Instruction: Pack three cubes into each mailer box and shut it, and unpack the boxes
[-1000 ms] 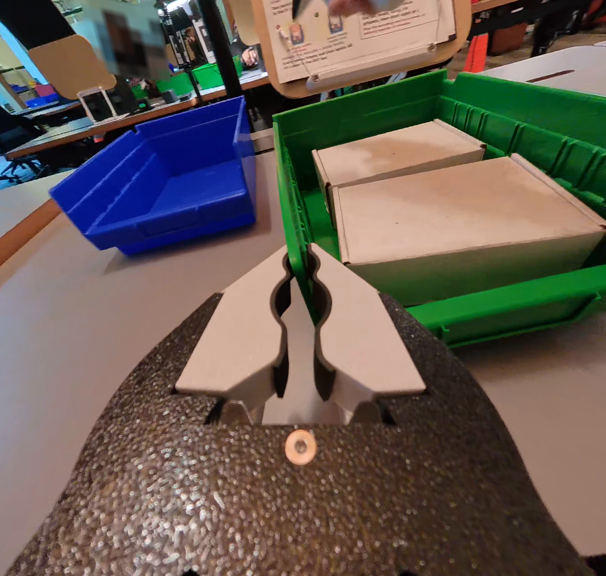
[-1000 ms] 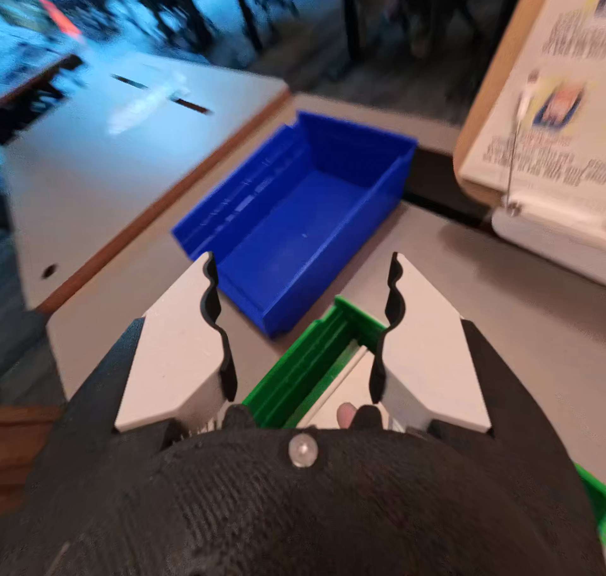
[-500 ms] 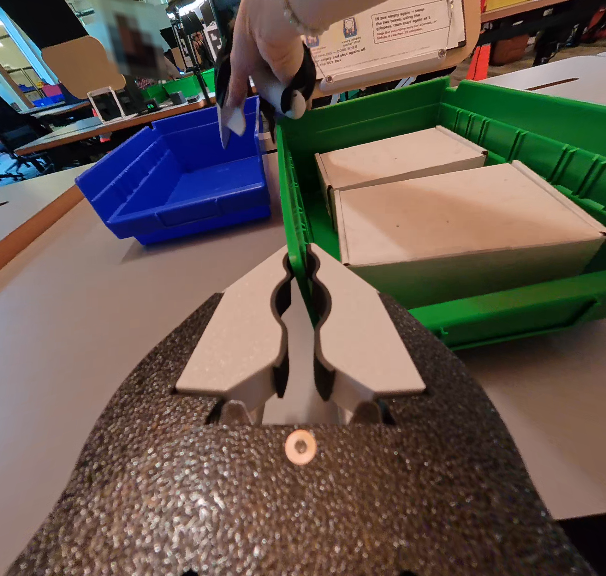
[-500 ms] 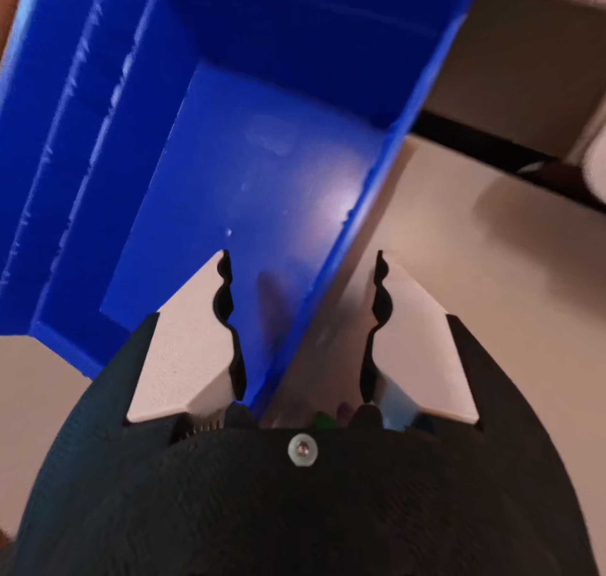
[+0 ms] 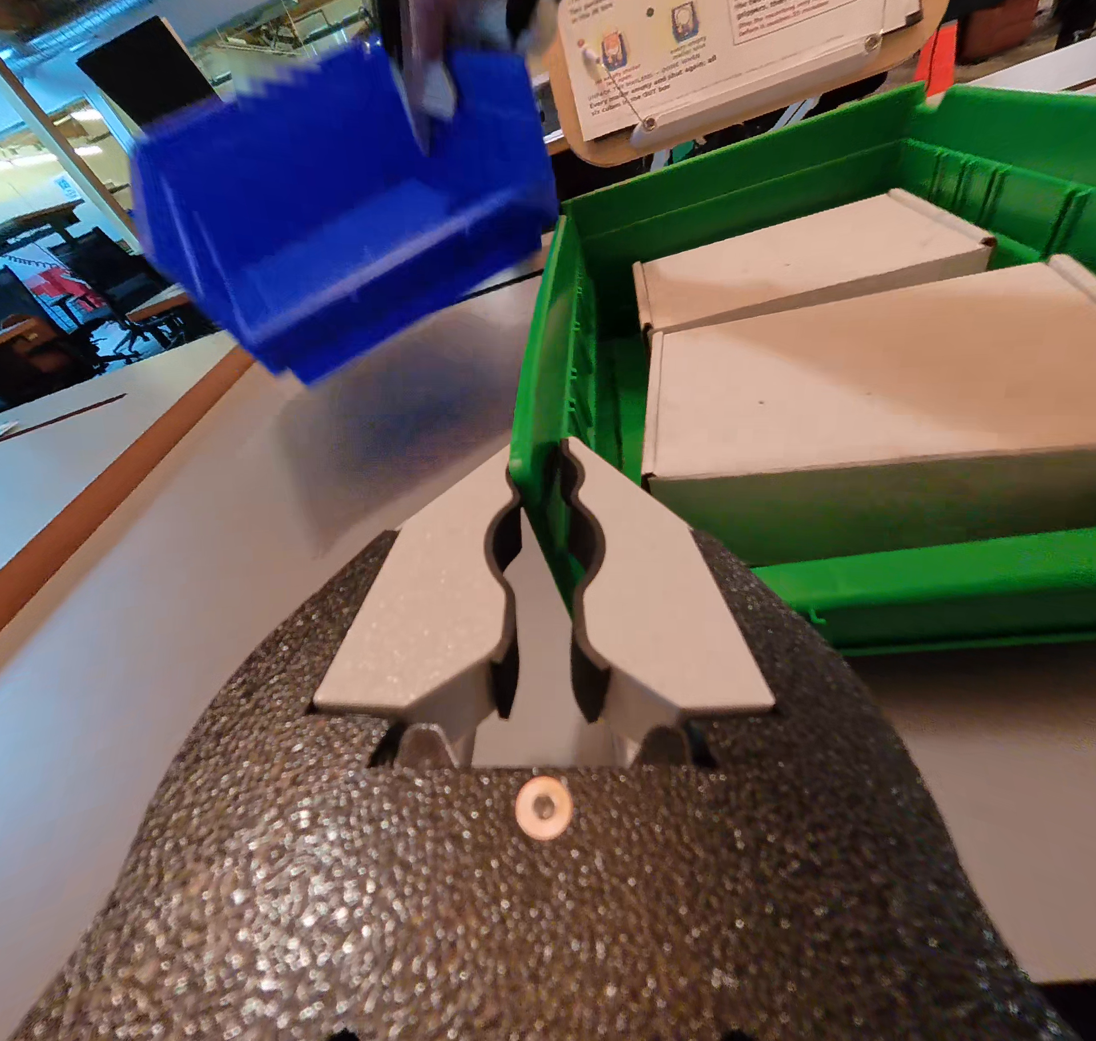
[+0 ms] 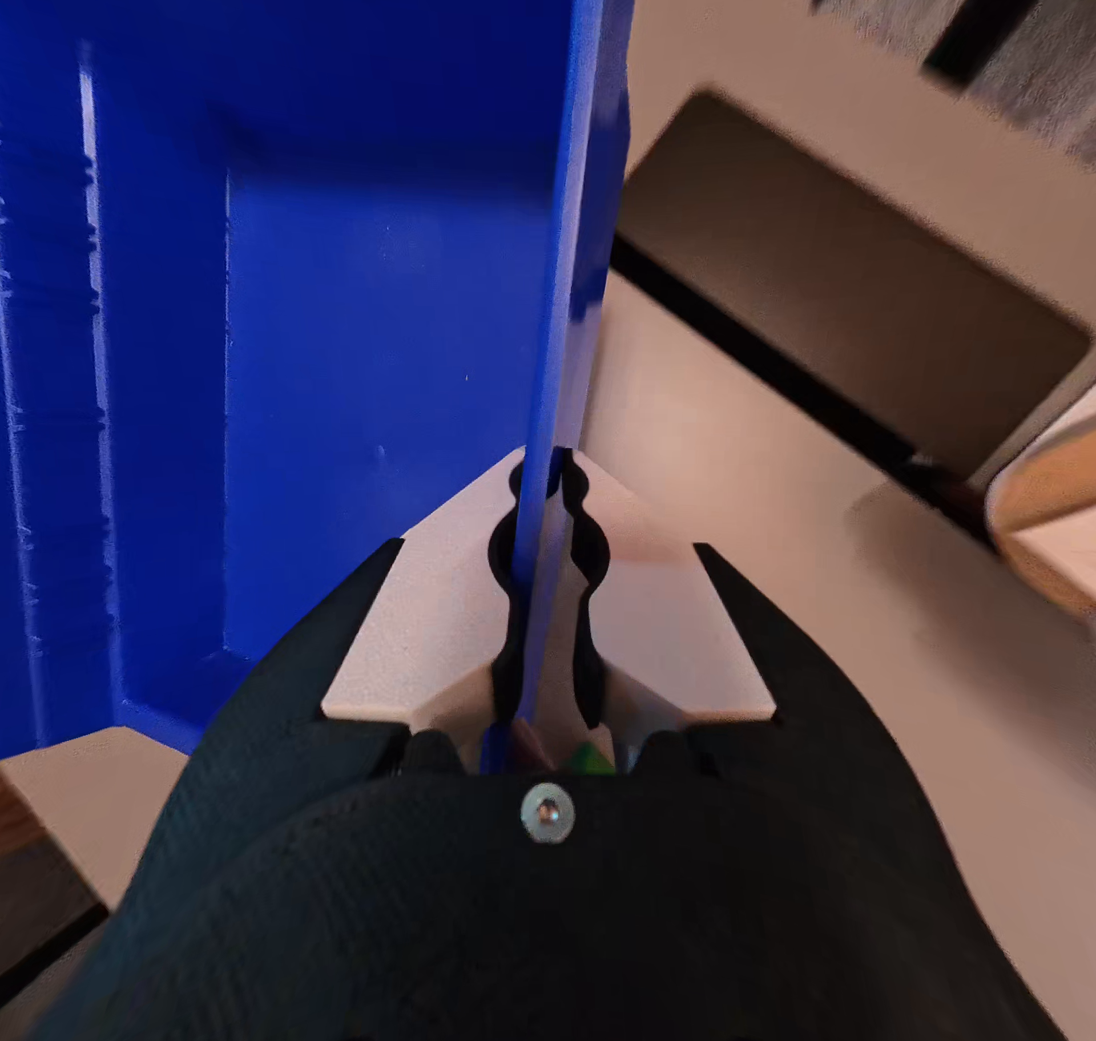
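Note:
My left gripper [image 5: 541,461] is shut on the near left wall of the green bin [image 5: 889,597], which holds two closed cardboard mailer boxes, one at the back [image 5: 800,259] and one in front [image 5: 860,372]. My right gripper [image 6: 542,461] is shut on the side wall of the blue bin [image 6: 356,301]. In the left wrist view the blue bin [image 5: 332,224] hangs tilted and blurred above the table, held from above by the right gripper [image 5: 424,93]. The blue bin's inside looks empty. No cubes show clearly.
A board with instruction sheets [image 5: 741,34] stands behind the green bin, and it also shows in the right wrist view [image 6: 1055,508]. The grey table [image 5: 178,627] has a wooden edge at the left [image 5: 118,479]. Other desks and chairs stand far behind.
My right gripper came down over the blue bin's wall, shut on it and lifted the bin off the table, tilted. My left gripper stayed shut on the green bin.

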